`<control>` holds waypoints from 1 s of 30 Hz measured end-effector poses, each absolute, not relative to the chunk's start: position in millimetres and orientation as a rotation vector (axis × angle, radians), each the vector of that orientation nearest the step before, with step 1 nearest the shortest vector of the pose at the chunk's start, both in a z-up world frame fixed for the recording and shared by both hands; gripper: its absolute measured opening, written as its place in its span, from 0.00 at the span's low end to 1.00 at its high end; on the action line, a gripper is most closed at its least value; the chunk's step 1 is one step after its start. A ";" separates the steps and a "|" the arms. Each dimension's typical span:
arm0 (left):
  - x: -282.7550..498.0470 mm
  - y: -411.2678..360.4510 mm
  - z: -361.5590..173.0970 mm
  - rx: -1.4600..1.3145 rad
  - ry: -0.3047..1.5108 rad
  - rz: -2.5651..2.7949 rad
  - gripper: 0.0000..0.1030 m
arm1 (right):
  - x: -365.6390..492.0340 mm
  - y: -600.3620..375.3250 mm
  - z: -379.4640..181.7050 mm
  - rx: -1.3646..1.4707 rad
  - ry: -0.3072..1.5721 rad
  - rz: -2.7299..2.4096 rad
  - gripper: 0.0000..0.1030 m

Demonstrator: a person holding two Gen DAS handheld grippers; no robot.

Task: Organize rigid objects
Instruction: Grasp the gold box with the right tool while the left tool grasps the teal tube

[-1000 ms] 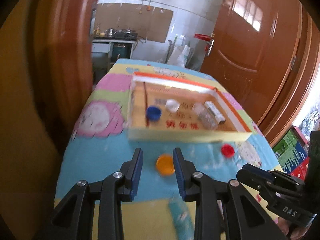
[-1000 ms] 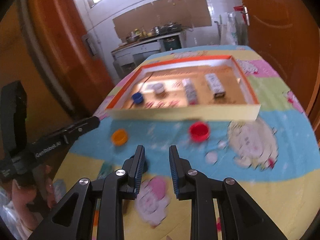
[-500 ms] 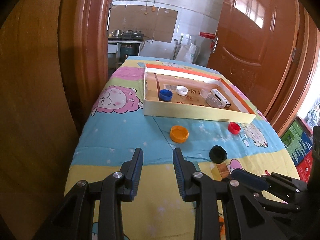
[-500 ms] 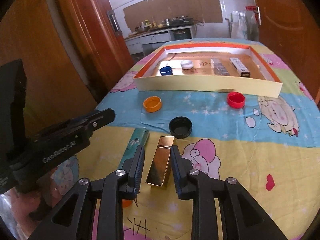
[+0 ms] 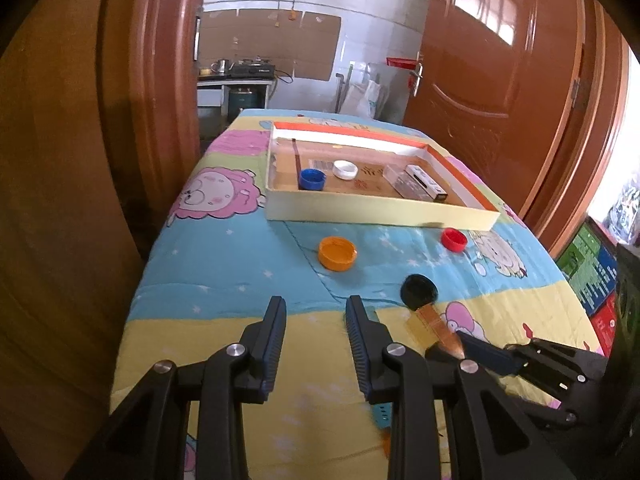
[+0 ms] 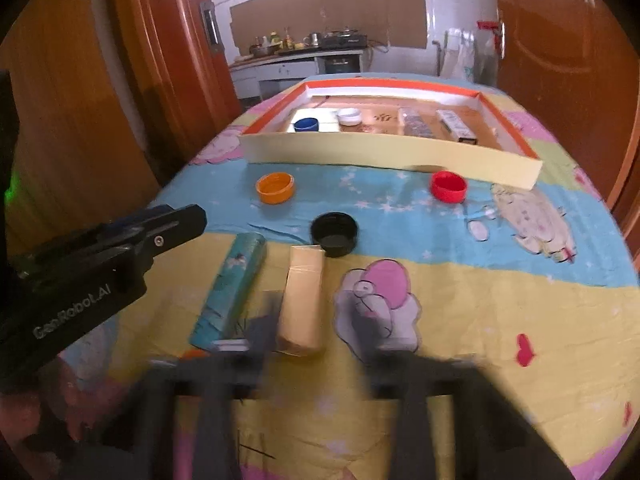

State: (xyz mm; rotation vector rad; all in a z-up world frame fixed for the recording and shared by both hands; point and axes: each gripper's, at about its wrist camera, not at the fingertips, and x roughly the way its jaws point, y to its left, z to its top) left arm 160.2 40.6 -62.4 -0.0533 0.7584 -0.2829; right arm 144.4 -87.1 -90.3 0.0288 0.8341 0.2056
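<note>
The side of your left gripper (image 5: 316, 308) reads "GenRobot.AI" in the right wrist view. The tray (image 6: 380, 152) floor carries red print too small to read.

The table is covered by a cloth (image 6: 520, 300) in blue, yellow and pink bands with cartoon animals. Wooden doors (image 5: 480, 60) stand on both sides. Beyond them is a tiled kitchen with a counter (image 6: 304, 52) of pots and cardboard (image 6: 328, 12) taped to the wall.

Your left gripper points down over the yellow band, its jaws apart with nothing between them. Your right gripper (image 5: 456, 346) sits low at the near edge. Its own view is blurred, but its jaws have just been closing and the left view shows them clenched on the near end of the gold box (image 6: 302, 300).

That box lies lengthwise on the cloth, its far end touching the black cap (image 6: 334, 232). A teal tube (image 6: 236, 280) lies just beside it on the left. The orange cap (image 6: 275, 187) and red cap (image 6: 449, 186) sit near the tray's front wall. Inside the tray are a blue cap (image 6: 306, 124), a white cap (image 6: 348, 116) and 2 small boxes (image 6: 456, 126).
</note>
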 end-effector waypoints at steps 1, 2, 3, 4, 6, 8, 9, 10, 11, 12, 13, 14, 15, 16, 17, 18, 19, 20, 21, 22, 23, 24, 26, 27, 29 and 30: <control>159.7 37.9 -63.3 -0.048 0.763 -0.289 0.30 | 143.4 -86.4 -90.4 0.012 0.831 0.205 0.17; 159.1 33.9 -64.5 -0.038 0.770 -0.295 0.30 | 141.9 -85.5 -90.6 -0.003 0.829 0.209 0.17; 158.3 30.0 -65.8 -0.027 0.777 -0.299 0.30 | 140.6 -86.3 -90.5 -0.003 0.825 0.216 0.17; 157.4 26.3 -67.1 -0.015 0.782 -0.302 0.30 | 140.1 -88.8 -90.4 0.010 0.825 0.223 0.18; 155.2 19.0 -69.4 0.007 0.788 -0.307 0.30 | 139.0 -97.7 -89.8 0.042 0.820 0.215 0.18; 154.3 11.2 -72.3 0.025 0.804 -0.319 0.30 | 137.0 -105.5 -89.3 0.052 0.812 0.195 0.18; 153.9 7.7 -73.4 0.031 0.810 -0.327 0.30 | 136.5 -108.4 -89.2 0.058 0.811 0.192 0.18; 153.3 4.9 -74.4 0.038 0.814 -0.330 0.30 | 135.7 -111.0 -89.0 0.064 0.810 0.191 0.18; 153.3 0.3 -76.2 0.052 0.825 -0.328 0.30 | 134.4 -113.9 -88.6 0.068 0.808 0.189 0.18; 153.8 -2.8 -77.8 0.062 0.834 -0.322 0.30 | 132.7 -116.5 -88.2 0.069 0.804 0.185 0.18; 154.1 -4.4 -79.3 0.069 0.843 -0.316 0.30 | 130.9 -118.8 -87.8 0.069 0.800 0.182 0.18; 155.6 -6.9 -81.9 0.079 0.857 -0.305 0.30 | 129.3 -120.1 -87.5 0.069 0.798 0.181 0.18; 156.5 -9.1 -84.8 0.086 0.868 -0.296 0.30 | 128.1 -121.8 -87.2 0.069 0.795 0.179 0.18; 155.9 -10.6 -85.3 0.094 0.862 -0.287 0.30 | 127.0 -122.7 -87.1 0.067 0.792 0.176 0.18; 155.5 -12.1 -85.7 0.102 0.862 -0.278 0.30 | 125.9 -124.2 -86.9 0.065 0.789 0.170 0.18; 154.8 -13.8 -86.2 0.112 0.860 -0.270 0.30 | 125.1 -126.2 -86.9 0.064 0.786 0.164 0.18; 154.0 -15.2 -86.4 0.128 0.853 -0.263 0.27 | 124.7 -127.9 -87.0 0.068 0.785 0.162 0.18; 153.0 -16.7 -86.4 0.136 0.845 -0.263 0.25 | 124.0 -129.5 -87.2 0.070 0.785 0.161 0.18; 152.2 -16.6 -86.5 0.127 0.839 -0.274 0.23 | 123.3 -131.8 -87.2 0.074 0.784 0.159 0.18; 152.1 -15.7 -86.7 0.117 0.836 -0.282 0.22 | 122.4 -133.9 -86.9 0.074 0.782 0.157 0.18; 151.9 -13.7 -86.5 0.102 0.833 -0.289 0.22 | 122.1 -135.0 -86.5 0.074 0.780 0.155 0.18; 151.7 -11.0 -85.9 0.082 0.830 -0.299 0.22 | 120.9 -137.2 -86.0 0.073 0.777 0.152 0.18; 152.0 -9.3 -85.3 0.068 0.832 -0.304 0.22 | 119.9 -140.6 -85.4 0.077 0.774 0.152 0.18; 152.1 -9.5 -85.0 0.069 0.830 -0.300 0.22 | 119.6 -142.5 -85.3 0.080 0.772 0.150 0.18; 151.6 -10.0 -83.8 0.070 0.824 -0.295 0.22 | 119.6 -145.7 -83.9 0.087 0.768 0.148 0.18; 150.9 -10.3 -82.7 0.070 0.819 -0.294 0.22 | 119.5 -147.1 -83.2 0.089 0.765 0.146 0.18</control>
